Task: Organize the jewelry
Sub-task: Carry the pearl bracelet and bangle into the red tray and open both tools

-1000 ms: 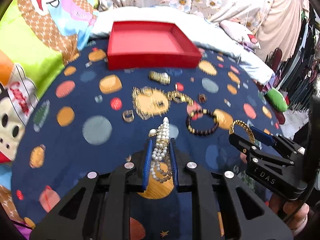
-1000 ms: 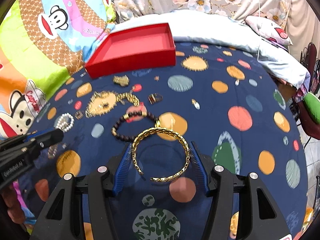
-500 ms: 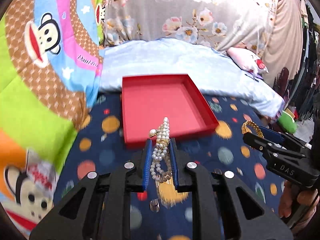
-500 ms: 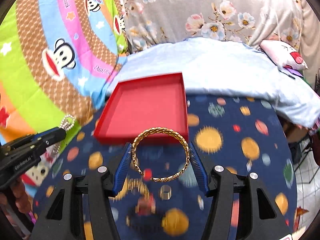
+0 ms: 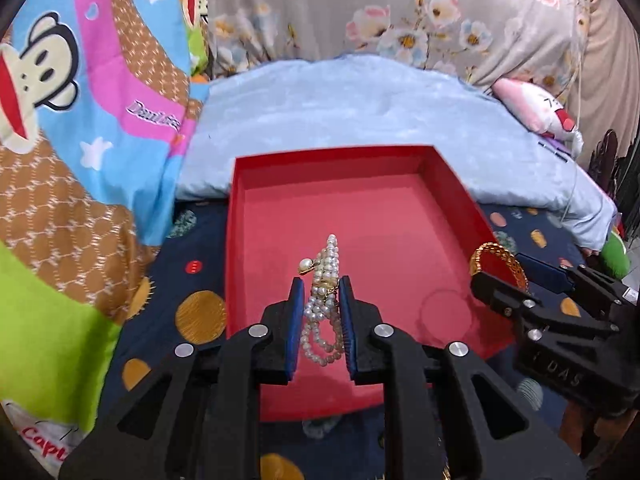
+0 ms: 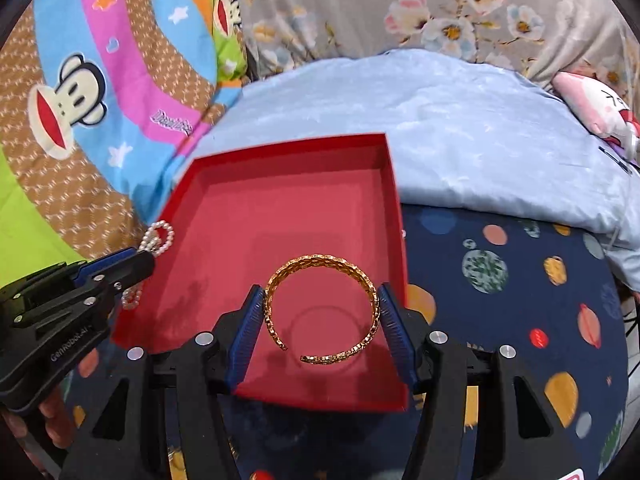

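Holding a pearl bracelet (image 5: 322, 304), the left gripper (image 5: 321, 312) has its blue-padded jaws pinched in on the strands; loops of white beads stick out ahead of the tips and sag behind them, with a small gold-set pearl charm at the front left. That gripper hangs over the near part of the red tray (image 5: 280, 216), above its pink floor. In the right wrist view the same gripper (image 6: 146, 262) comes in from the left edge at the tray's left wall, pearls poking out above and below its tip.

Right gripper (image 6: 322, 308) grips a gold bangle (image 6: 320, 268), jaws set wider apart and pressing on the bangle's two opposite sides. Bangle is an open cuff of chain-like links, gap facing back toward the camera, lying about level. It sits above the near right part of the red tray (image 6: 280, 160), a round shadow on the floor just under it. From the left wrist view the right gripper (image 5: 506, 276) shows at the tray's right wall with the bangle (image 5: 494, 258) edge-on between the pads.

Tray rests on a navy planet-print blanket (image 6: 520, 280), its far side against a pale blue quilt (image 5: 360, 104). Cartoon monkey bedding (image 6: 80, 92) is to the left, floral fabric (image 5: 400, 12) behind. Tray floor has no jewelry lying on it.
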### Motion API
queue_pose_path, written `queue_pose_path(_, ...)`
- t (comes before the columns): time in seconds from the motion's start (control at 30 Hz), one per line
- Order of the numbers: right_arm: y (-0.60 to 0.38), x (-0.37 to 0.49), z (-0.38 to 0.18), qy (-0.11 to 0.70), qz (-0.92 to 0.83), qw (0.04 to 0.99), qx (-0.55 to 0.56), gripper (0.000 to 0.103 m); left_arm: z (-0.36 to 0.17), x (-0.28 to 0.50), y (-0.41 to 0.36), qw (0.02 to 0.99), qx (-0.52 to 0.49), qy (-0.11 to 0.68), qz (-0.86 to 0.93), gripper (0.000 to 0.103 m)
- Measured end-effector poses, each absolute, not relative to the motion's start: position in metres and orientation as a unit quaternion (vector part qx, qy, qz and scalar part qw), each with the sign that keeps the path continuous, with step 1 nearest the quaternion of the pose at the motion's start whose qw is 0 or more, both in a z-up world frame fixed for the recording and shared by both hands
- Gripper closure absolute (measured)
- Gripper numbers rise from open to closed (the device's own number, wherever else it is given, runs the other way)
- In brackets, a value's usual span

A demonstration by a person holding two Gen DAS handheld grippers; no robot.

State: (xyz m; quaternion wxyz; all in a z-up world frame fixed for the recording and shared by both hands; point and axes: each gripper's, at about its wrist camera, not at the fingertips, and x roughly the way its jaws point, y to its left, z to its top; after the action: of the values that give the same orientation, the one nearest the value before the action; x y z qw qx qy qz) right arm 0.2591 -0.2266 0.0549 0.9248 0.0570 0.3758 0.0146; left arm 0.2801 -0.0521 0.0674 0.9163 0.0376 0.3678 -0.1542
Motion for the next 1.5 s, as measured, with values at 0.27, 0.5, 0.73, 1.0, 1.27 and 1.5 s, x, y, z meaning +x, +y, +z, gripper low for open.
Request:
queue_pose_path(0.27,-0.223,0.277,0.027,0.396,0.015,0.917,0.049,0.046,0.036,0.300,-0.059,0.907,0.041,0.390,-0.150,0.085)
queue_pose_path(0.5,-0.219,0.269,0.024,0.402,0.004,0.915,0.040,0.045,0.030,0.296,-0.054,0.909,0.042,0.391,-0.137,0.074)
queue_pose_path(0.73,-0.216,0.250,0.019,0.407,0.002,0.912,0.048,0.046,0.024,0.290,-0.045,0.906,0.050,0.401,-0.129,0.074)
queue_pose_path(1.0,-0.213,0.231,0.020,0.400,-0.012,0.916,0.043,0.046,0.015,0.281,-0.042,0.904,0.068,0.403,-0.122,0.074)
queue_pose_path(1.27,-0.216,0.222,0.033,0.391,-0.009,0.919,0.055,0.047,0.019,0.277,-0.038,0.903,0.059,0.408,-0.120,0.073)
queue_pose_path(1.5,-0.232,0.166,0.073,0.351,-0.004,0.934,0.065,0.044,0.061,0.231,-0.021,0.927,0.047,0.352,-0.123,0.032)
